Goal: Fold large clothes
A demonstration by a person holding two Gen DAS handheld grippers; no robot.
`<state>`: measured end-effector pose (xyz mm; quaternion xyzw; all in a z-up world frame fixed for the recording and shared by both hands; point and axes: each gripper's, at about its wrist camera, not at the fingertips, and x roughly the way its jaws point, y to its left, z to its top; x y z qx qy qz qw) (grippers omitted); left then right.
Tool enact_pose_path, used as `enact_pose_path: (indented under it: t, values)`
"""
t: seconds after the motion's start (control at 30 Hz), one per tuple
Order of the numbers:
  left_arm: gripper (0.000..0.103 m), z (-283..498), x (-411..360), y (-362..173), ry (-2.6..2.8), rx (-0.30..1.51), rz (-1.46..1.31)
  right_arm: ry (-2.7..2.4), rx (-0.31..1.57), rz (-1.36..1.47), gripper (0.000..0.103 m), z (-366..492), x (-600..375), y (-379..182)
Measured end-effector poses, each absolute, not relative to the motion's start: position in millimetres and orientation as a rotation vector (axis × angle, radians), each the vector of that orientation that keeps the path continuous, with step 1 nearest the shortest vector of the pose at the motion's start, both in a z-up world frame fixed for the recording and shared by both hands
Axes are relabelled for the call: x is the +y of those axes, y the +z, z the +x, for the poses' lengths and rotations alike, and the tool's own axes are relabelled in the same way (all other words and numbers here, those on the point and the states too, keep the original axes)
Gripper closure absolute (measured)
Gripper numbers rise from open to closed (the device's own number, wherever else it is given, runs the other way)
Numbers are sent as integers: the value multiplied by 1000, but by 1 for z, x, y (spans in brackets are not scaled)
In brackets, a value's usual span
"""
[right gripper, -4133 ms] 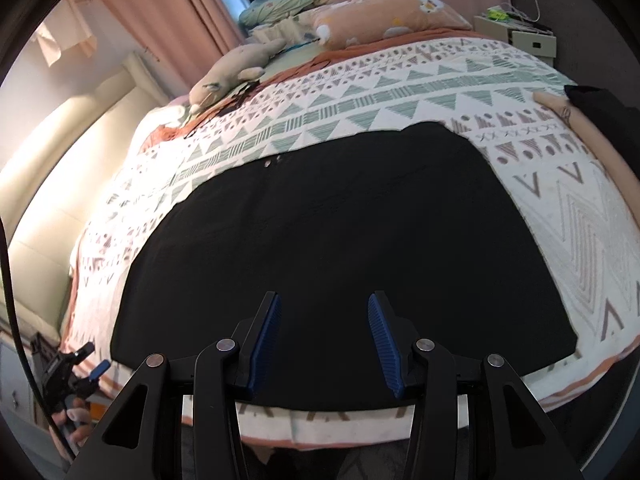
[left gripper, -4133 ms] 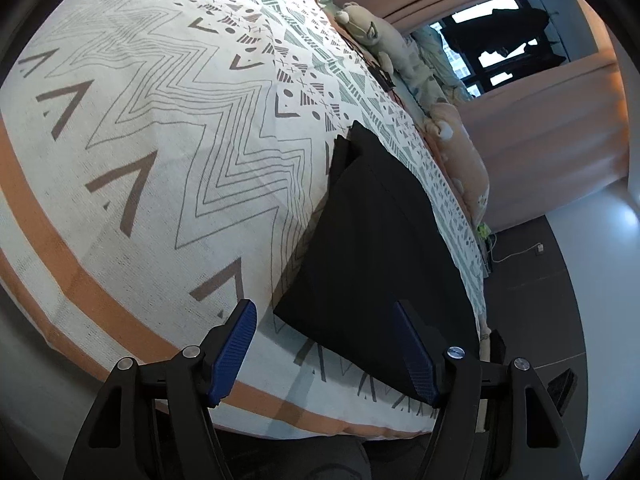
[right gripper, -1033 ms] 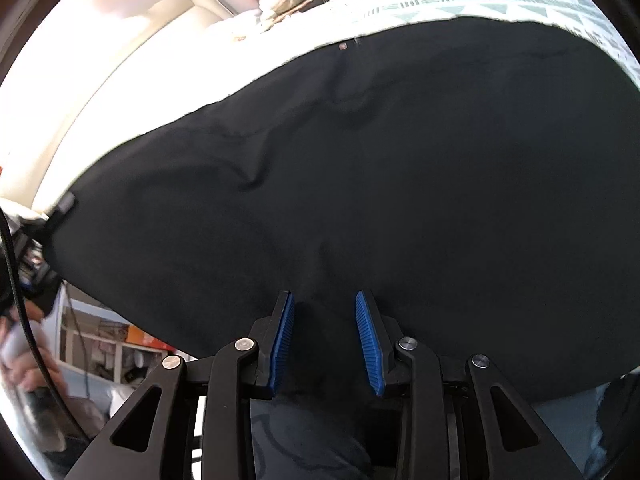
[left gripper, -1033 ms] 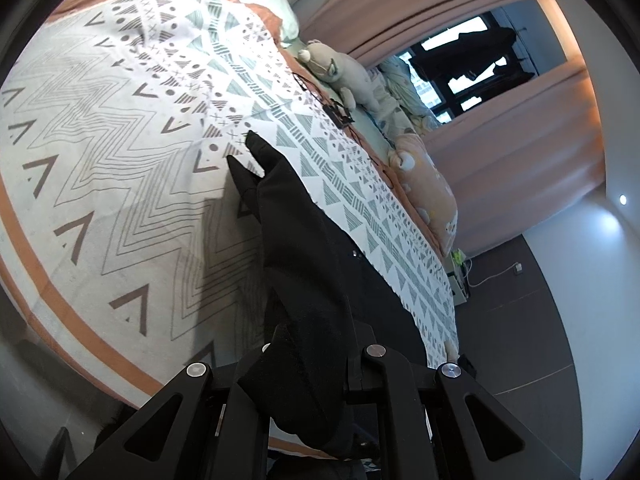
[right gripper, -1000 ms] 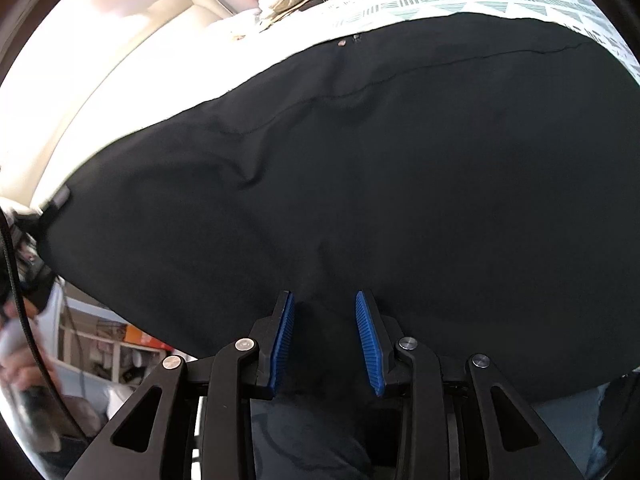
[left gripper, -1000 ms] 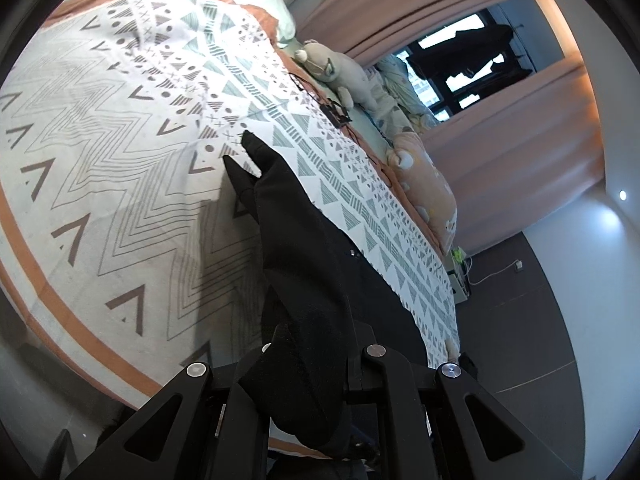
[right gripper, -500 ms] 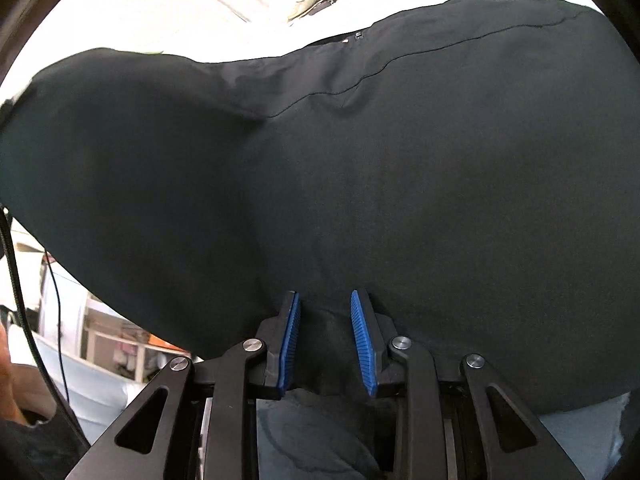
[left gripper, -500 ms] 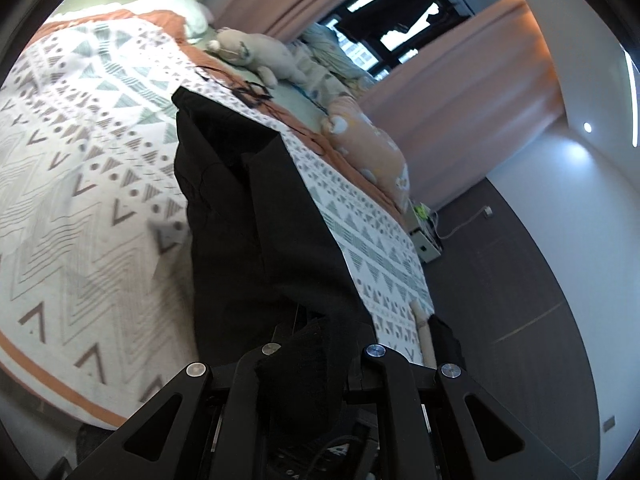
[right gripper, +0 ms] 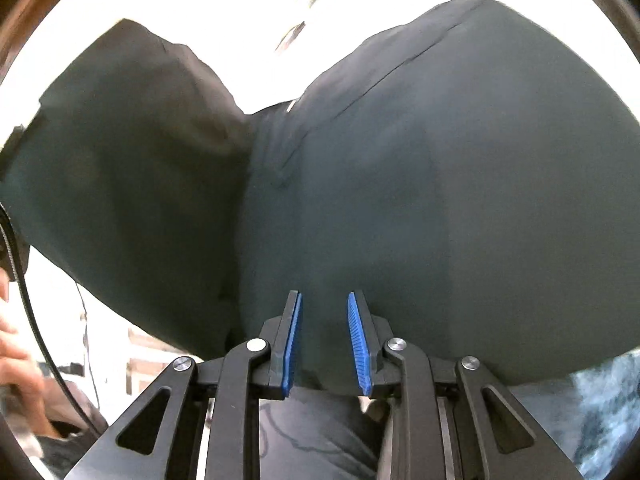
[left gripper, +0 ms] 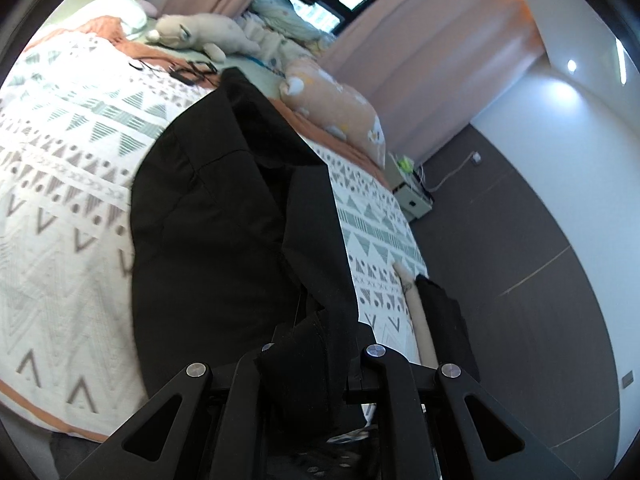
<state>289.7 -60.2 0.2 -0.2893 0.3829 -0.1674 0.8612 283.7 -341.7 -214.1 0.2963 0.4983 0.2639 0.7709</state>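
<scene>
A large black garment (left gripper: 224, 216) lies on the patterned bedspread (left gripper: 60, 208) and rises toward both grippers. My left gripper (left gripper: 308, 344) is shut on a bunched corner of it, and the cloth hides the fingertips. In the right wrist view the garment (right gripper: 440, 184) fills the frame, lifted and sagging in a fold at the left. My right gripper (right gripper: 324, 332) holds its near edge between the blue pads (right gripper: 294, 332), which stand a little apart with cloth between them.
Plush toys (left gripper: 200, 36) and an orange pillow (left gripper: 340, 108) lie along the bed's far side by pink curtains (left gripper: 420, 52). Another dark item (left gripper: 444, 320) lies at the bed's right edge. A small box with cables (left gripper: 412, 196) sits on the dark floor.
Both grippers have lifted the garment's near edge up and carried it toward the far side. The left view has swung toward the window; the cloth in the right view hangs higher and folds at left.
</scene>
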Motion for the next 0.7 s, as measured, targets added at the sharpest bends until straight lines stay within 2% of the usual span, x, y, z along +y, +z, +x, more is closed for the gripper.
enact_pose_path:
  t: [0.37,0.7]
  values:
    - [93,336,-172,-75,-341,1024,-444,330,957,800,78,267,-489,-213]
    - [92,332,-233,-109,-399,1118,-366,274,934,848,78,263,-524,-214]
